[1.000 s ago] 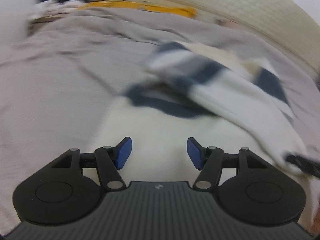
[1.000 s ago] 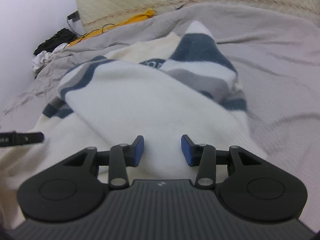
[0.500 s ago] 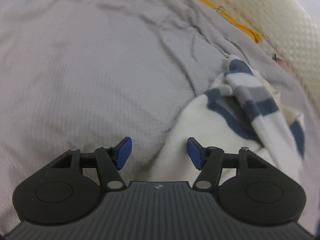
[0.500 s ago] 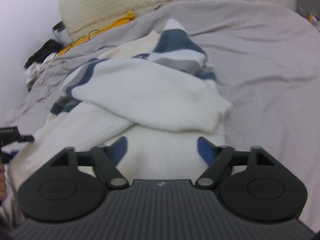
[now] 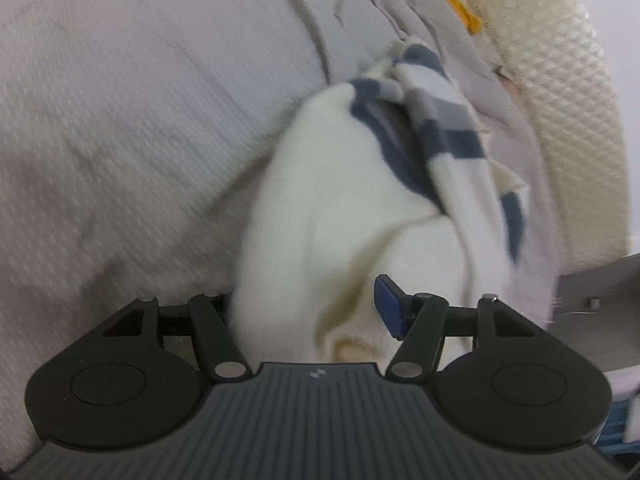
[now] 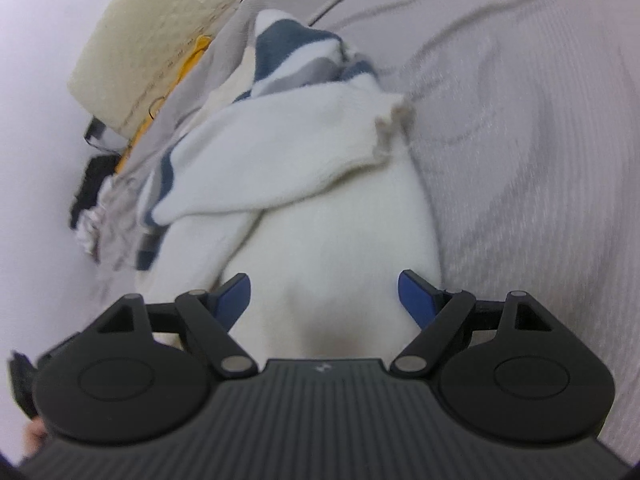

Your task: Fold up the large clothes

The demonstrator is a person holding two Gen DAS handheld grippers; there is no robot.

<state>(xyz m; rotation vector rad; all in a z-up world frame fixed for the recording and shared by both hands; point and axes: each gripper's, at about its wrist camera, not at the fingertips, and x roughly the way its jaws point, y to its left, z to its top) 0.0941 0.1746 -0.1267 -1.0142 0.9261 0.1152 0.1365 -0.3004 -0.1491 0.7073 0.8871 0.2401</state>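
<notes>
A cream sweater (image 5: 340, 200) with navy and grey stripes lies partly folded on the grey bedspread (image 5: 120, 120). In the left wrist view my left gripper (image 5: 308, 312) is open, its jaws wide apart with the sweater's white hem between them; cloth hides the left pad. In the right wrist view the sweater (image 6: 320, 184) has one sleeve laid across its body. My right gripper (image 6: 324, 296) is open, its blue pads wide apart on either side of the sweater's lower edge.
A cream quilted headboard (image 5: 560, 100) and a yellow item (image 5: 464, 12) lie at the far edge of the bed. Dark and white clothes (image 6: 92, 196) are heaped at the left in the right wrist view. A grey bed frame edge (image 5: 596, 292) shows at the right.
Both grippers have rolled and moved to the sweater's lower edge. The left gripper now has the hem between its jaws. The right gripper opened wide after one second ago.
</notes>
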